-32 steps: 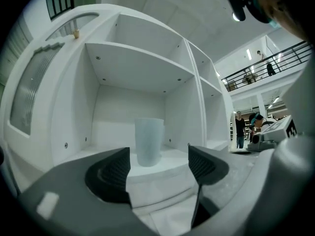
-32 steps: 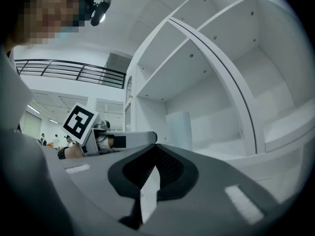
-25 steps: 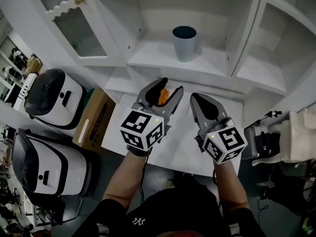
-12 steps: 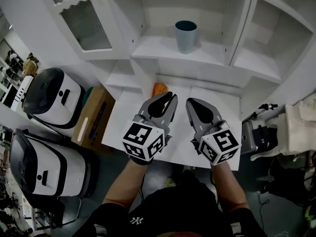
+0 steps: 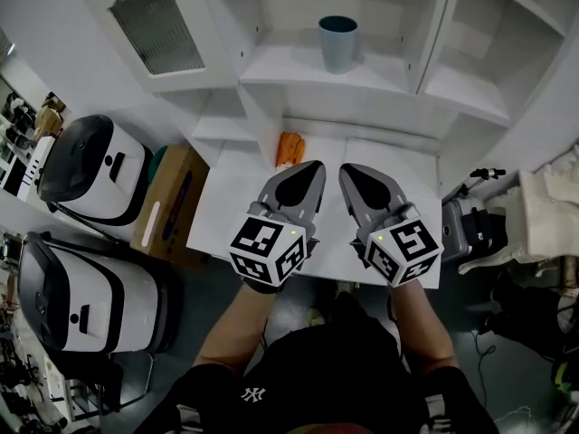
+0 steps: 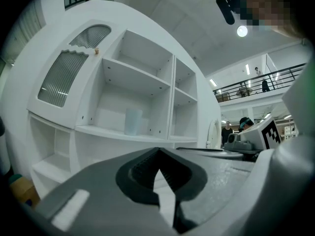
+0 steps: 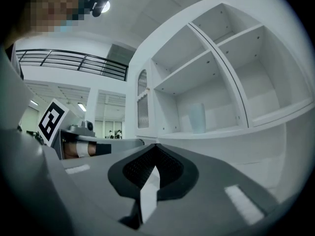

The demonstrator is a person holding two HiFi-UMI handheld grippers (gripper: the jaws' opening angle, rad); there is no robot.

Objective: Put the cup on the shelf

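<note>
The blue-grey cup (image 5: 337, 43) stands upright on the middle shelf (image 5: 289, 72) of the white cabinet, with nothing touching it. It shows pale in the left gripper view (image 6: 133, 121) and in the right gripper view (image 7: 198, 117). My left gripper (image 5: 310, 167) and right gripper (image 5: 347, 171) hover side by side over the white table (image 5: 226, 215), well short of the shelf. Both point at the cabinet. Both are shut, with nothing between the jaws.
A small orange thing (image 5: 289, 148) lies on the table just beyond the left gripper. A ribbed-glass cabinet door (image 5: 158, 21) stands open at the upper left. Two white appliances (image 5: 86, 174) and a cardboard box (image 5: 172, 208) sit left of the table. A grey device (image 5: 455, 229) lies on the right.
Both grippers have drawn back from the cabinet and come closer together. The left jaws, open around the orange thing a second ago, are now shut and clear of it.
</note>
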